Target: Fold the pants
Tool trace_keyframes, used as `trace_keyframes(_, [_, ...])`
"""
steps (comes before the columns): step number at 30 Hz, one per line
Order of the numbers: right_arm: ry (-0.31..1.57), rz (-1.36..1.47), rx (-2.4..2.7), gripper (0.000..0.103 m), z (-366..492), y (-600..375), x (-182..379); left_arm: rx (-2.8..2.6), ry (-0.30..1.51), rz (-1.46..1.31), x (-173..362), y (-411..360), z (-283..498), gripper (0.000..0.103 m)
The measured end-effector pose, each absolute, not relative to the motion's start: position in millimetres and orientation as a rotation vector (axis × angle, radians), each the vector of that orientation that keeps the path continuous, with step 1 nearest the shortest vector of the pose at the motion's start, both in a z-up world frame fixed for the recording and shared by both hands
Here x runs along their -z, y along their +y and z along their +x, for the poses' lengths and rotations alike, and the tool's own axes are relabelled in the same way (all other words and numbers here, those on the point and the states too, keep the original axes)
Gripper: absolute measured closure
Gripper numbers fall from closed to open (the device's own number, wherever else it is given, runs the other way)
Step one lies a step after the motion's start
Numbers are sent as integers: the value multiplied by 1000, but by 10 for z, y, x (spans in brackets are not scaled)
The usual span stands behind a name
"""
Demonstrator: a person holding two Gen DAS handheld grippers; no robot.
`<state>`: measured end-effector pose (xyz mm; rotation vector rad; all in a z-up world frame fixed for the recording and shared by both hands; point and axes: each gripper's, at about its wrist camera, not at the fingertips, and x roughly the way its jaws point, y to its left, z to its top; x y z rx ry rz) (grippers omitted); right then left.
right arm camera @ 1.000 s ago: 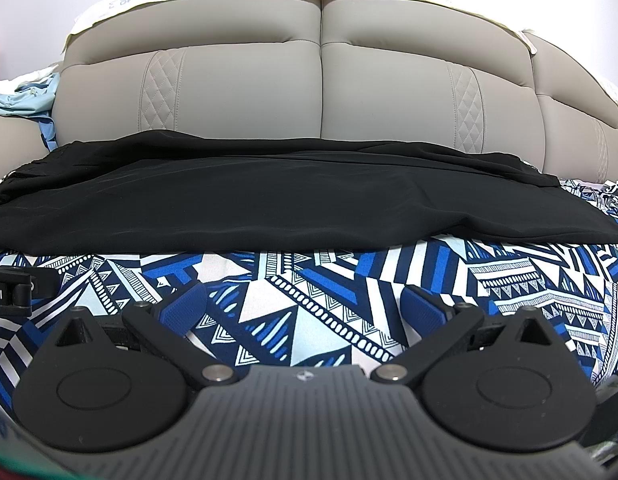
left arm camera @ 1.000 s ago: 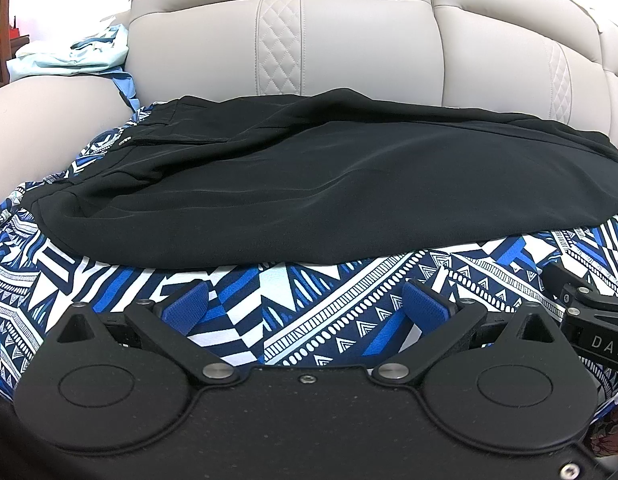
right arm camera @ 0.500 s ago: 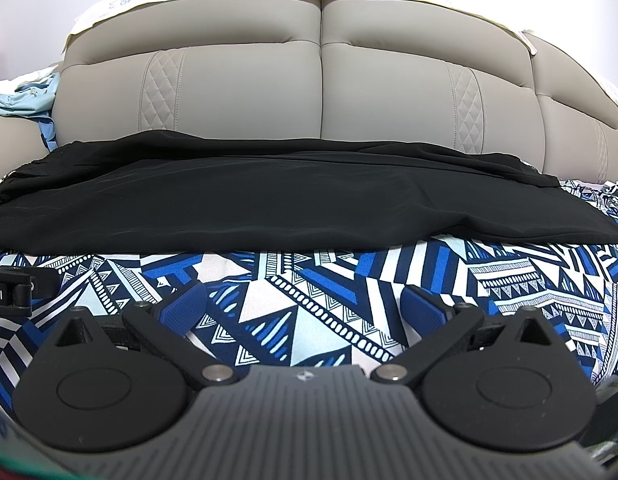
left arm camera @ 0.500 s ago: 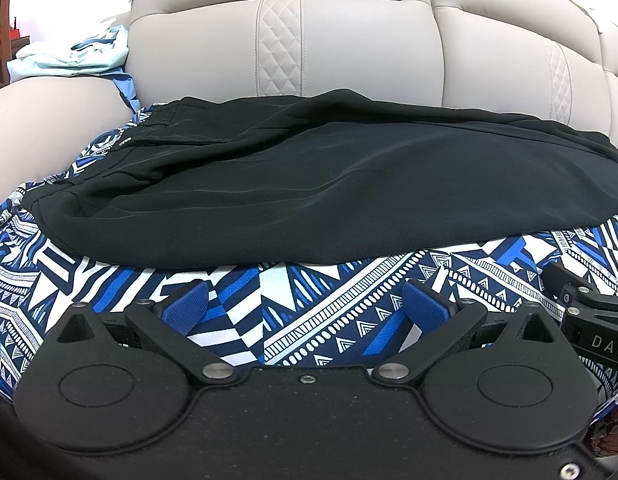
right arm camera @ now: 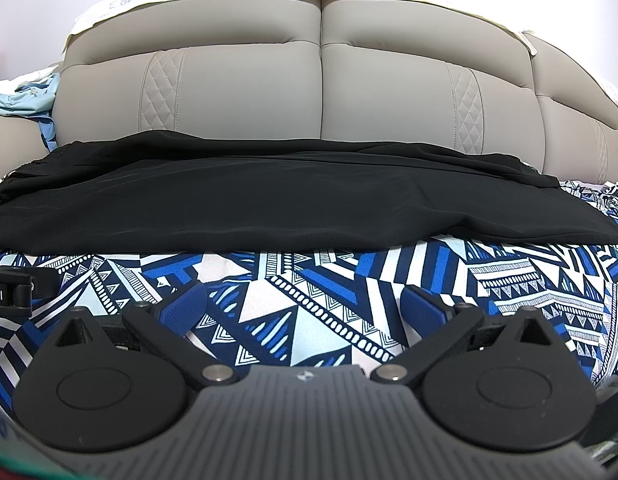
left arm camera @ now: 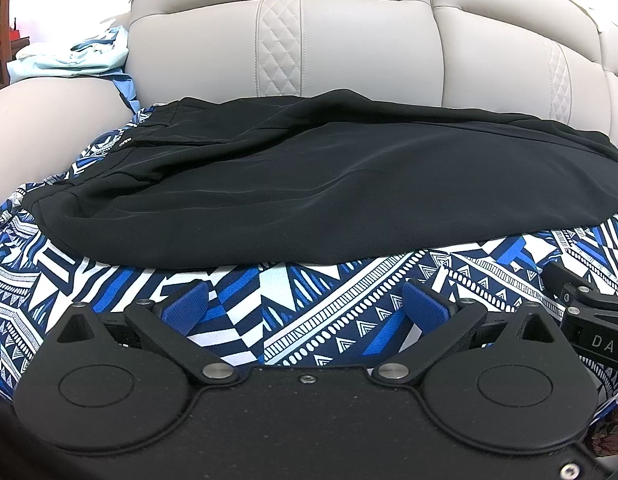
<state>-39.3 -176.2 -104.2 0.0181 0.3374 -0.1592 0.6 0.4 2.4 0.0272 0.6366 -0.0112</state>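
Black pants [left arm camera: 309,184] lie flat across a blue-and-white patterned sheet [left arm camera: 301,300], waistband to the left and legs running right; they also show in the right wrist view [right arm camera: 269,196]. My left gripper [left arm camera: 307,306] is open and empty, low over the sheet just in front of the pants' near edge. My right gripper [right arm camera: 305,306] is open and empty, also in front of the near edge, further right. Each gripper's body shows at the edge of the other's view.
A grey padded headboard [right arm camera: 321,92] stands right behind the pants. A grey armrest [left arm camera: 49,128] rises at the left with light blue clothes [left arm camera: 69,60] piled on it. Patterned sheet lies between the grippers and the pants.
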Motion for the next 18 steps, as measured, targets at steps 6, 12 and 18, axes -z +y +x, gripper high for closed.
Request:
trace_keyframes(6, [347, 20, 157, 0, -353, -1778, 1112, 6, 652, 28, -51, 2, 33, 0])
trace_keyframes(12, [386, 7, 144, 0, -284, -1777, 972, 21, 703, 25, -141, 35, 149, 0])
trace_keyframes(18, [266, 5, 80, 0, -232, -1826, 662, 56, 714, -27, -466, 365, 361, 4])
